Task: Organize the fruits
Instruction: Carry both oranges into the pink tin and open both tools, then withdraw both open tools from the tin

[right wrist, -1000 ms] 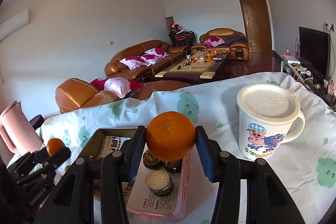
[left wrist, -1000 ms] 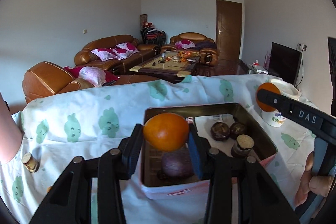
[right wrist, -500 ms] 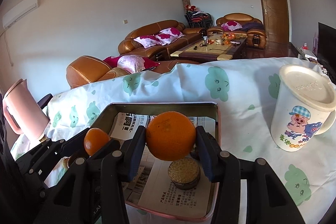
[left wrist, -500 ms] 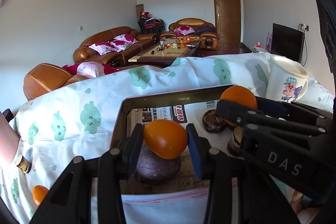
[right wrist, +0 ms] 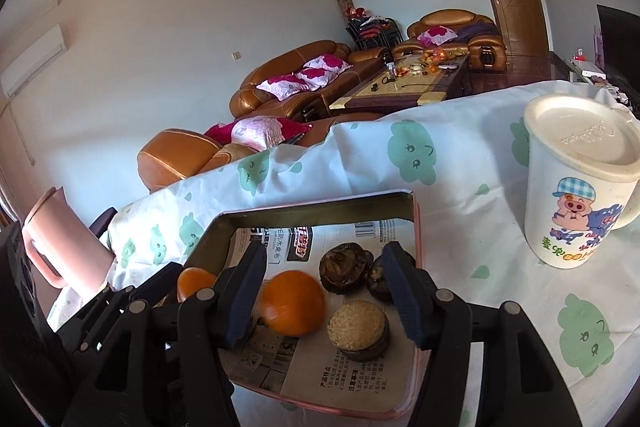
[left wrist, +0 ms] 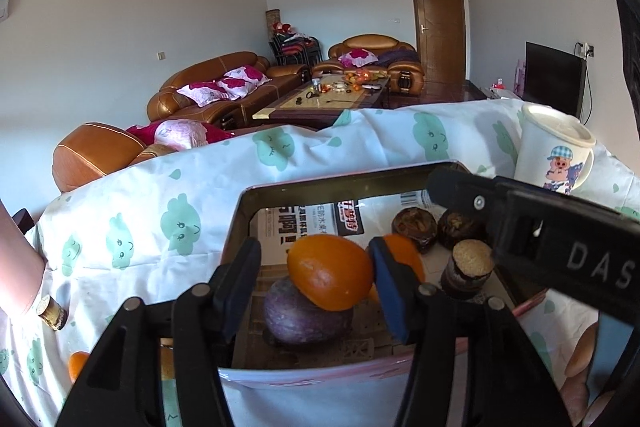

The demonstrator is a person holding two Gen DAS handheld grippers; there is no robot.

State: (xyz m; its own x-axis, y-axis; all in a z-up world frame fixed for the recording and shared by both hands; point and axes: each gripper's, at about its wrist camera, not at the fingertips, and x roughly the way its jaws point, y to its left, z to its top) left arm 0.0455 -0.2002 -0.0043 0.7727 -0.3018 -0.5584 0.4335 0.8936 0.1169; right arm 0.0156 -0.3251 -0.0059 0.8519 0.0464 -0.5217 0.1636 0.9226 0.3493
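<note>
Gaping right claw (right wrist: 322,291), orange (right wrist: 292,303) loose

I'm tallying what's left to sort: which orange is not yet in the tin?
The orange on the tablecloth, left of the tin; the other two sit inside it, one atop the purple fruit.

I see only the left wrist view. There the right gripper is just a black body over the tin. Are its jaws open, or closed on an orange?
Observer: Open. The right gripper holds nothing; an orange lies on the paper inside the tin.
Operator: Is anything else between its fingers?
Observer: Yes, a brown piece with a tan top stands beside that orange, nearer the right finger.
Operator: What stands left of the tin?
Observer: A pink jug, upright.
</note>
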